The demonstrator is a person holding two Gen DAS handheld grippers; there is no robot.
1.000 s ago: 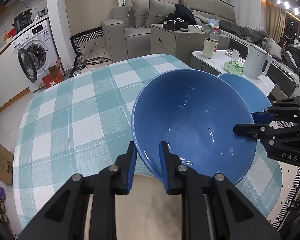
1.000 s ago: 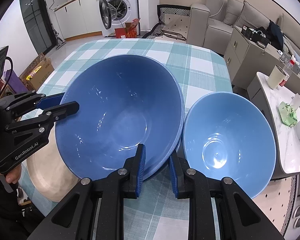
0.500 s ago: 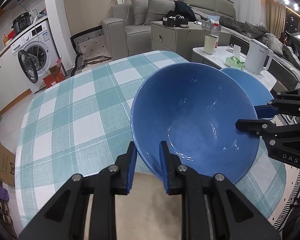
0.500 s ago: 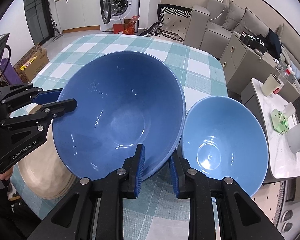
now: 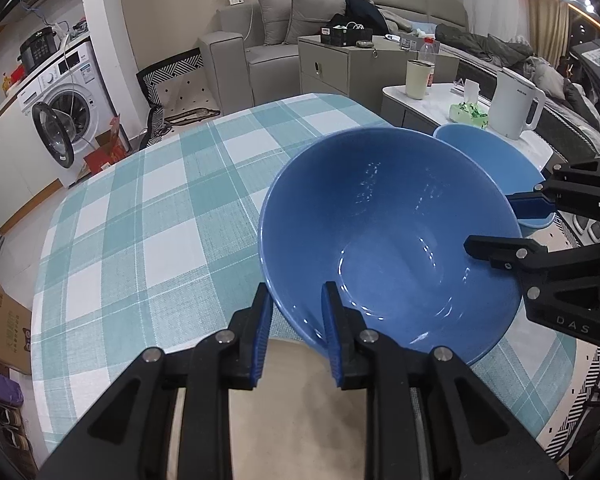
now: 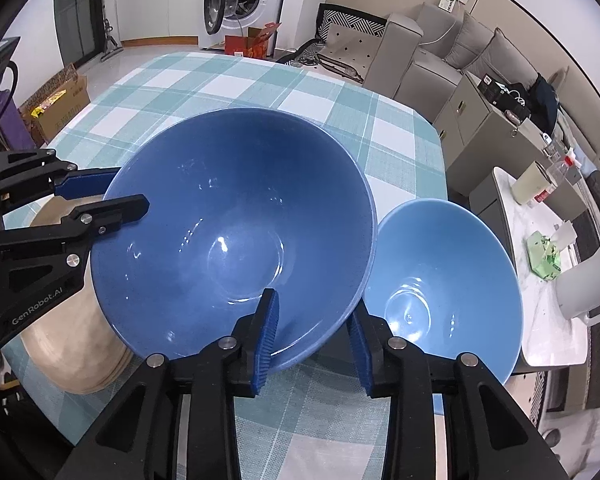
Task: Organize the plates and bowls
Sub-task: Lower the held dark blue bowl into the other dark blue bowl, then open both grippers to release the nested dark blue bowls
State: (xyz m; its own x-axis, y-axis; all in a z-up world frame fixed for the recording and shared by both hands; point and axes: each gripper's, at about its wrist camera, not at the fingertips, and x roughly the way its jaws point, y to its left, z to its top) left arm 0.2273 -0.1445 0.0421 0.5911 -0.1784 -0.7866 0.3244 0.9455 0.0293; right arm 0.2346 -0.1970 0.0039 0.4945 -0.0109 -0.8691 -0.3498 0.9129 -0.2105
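Observation:
A large dark blue bowl (image 5: 388, 232) (image 6: 236, 236) is held above the checked table. My left gripper (image 5: 296, 332) is shut on its near rim; it shows at the left of the right wrist view (image 6: 108, 200). My right gripper (image 6: 312, 340) straddles the opposite rim with its jaws spread wider than the rim; it shows at the right of the left wrist view (image 5: 512, 224). A smaller light blue bowl (image 6: 440, 288) (image 5: 492, 160) sits on the table to the right. A stack of beige plates (image 6: 72, 340) (image 5: 296, 412) lies under my left gripper.
The round table with a teal checked cloth (image 5: 148, 216) (image 6: 236, 80) stretches ahead. A side table with a white kettle (image 5: 514, 106), cup and tissue pack stands off the right edge. A sofa, cabinet and washing machine (image 5: 66, 112) stand beyond.
The large bowl has been lifted and tilted slightly over the plates. My right gripper's jaws have spread wider around the rim. The light blue bowl has not moved.

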